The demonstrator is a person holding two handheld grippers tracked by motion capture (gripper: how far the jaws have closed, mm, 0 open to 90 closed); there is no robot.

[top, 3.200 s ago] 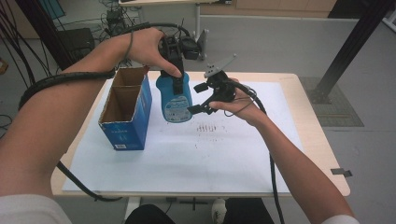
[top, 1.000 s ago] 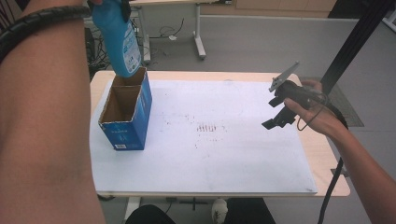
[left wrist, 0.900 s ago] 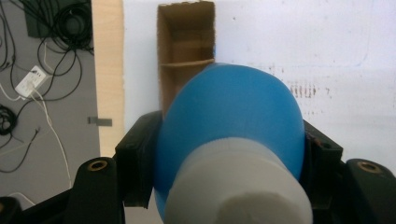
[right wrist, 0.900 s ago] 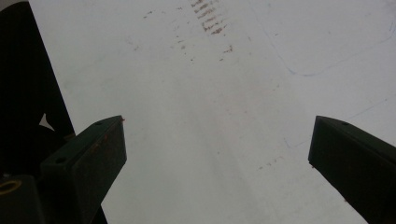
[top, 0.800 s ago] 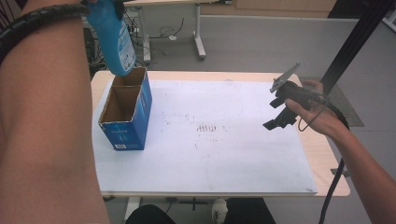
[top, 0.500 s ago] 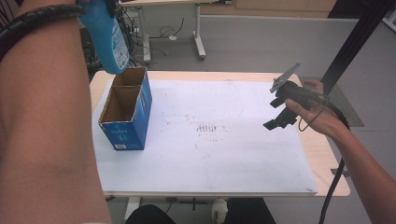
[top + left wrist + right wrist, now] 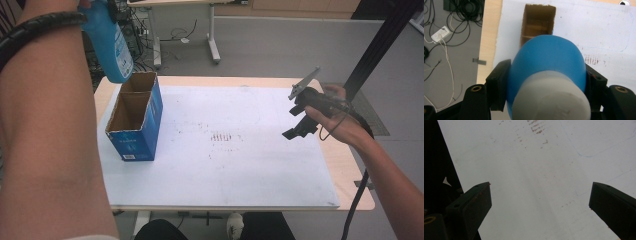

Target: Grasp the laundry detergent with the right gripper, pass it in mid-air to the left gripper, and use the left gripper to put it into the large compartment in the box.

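A blue bottle (image 7: 107,42) with a white cap (image 7: 551,97) hangs high over the table's far left corner, label side toward me. My left gripper (image 7: 546,85) is shut on it, one black jaw on each side of its body. Below it stands an open blue cardboard box (image 7: 135,117), its brown inside (image 7: 537,22) divided into compartments. My right gripper (image 7: 295,121) hovers over the right side of the table, far from the box. In the right gripper view its jaws (image 7: 540,202) stand wide open over the bare white sheet (image 7: 529,170).
A white sheet (image 7: 225,170) with faint reddish marks (image 7: 222,136) covers the wooden table (image 7: 350,165). Cables and a power strip (image 7: 439,37) lie on the floor to the left. Another desk's legs (image 7: 212,35) and a black post (image 7: 380,45) stand behind.
Earlier both grippers were at the bottle beside the box. The left one has since lifted it high above the box and drifted left; the right one drew away to the right and is open.
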